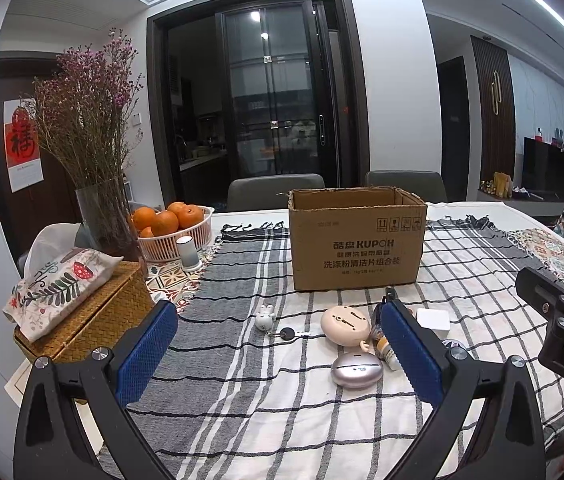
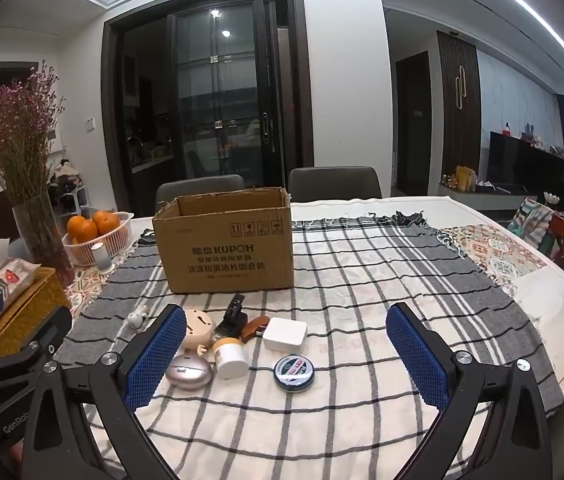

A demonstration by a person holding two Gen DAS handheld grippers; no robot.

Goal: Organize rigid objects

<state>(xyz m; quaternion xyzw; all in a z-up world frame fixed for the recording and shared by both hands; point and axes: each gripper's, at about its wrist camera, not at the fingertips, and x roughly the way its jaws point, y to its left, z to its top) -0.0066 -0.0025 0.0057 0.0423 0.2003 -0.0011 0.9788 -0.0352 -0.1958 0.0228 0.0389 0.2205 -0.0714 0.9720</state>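
An open cardboard box (image 1: pixel 356 240) (image 2: pixel 227 246) stands on the checked tablecloth. In front of it lie small objects: a beige round case (image 1: pixel 345 324) (image 2: pixel 197 326), a silver oval case (image 1: pixel 356 370) (image 2: pixel 187 372), a white jar (image 2: pixel 230 356), a white square box (image 2: pixel 285 335) (image 1: pixel 433 319), a round tin (image 2: pixel 294 372), a black clip (image 2: pixel 233 316), a brown piece (image 2: pixel 253 328), a white rabbit figure (image 1: pixel 264 317) (image 2: pixel 137 317) and a key (image 1: pixel 292 334). My left gripper (image 1: pixel 277 352) is open and empty, above the cloth before the objects. My right gripper (image 2: pixel 286 356) is open and empty, with the objects between its fingers' line of sight.
A basket of oranges (image 1: pixel 173 226) (image 2: pixel 95 232), a glass vase of dried flowers (image 1: pixel 101 216) (image 2: pixel 37 232), a small white cylinder (image 1: pixel 187 252) and a wicker tissue box (image 1: pixel 81 312) (image 2: pixel 21 312) stand at the left. Two chairs (image 1: pixel 275 192) stand behind the table. The table edge (image 2: pixel 562 304) runs at right.
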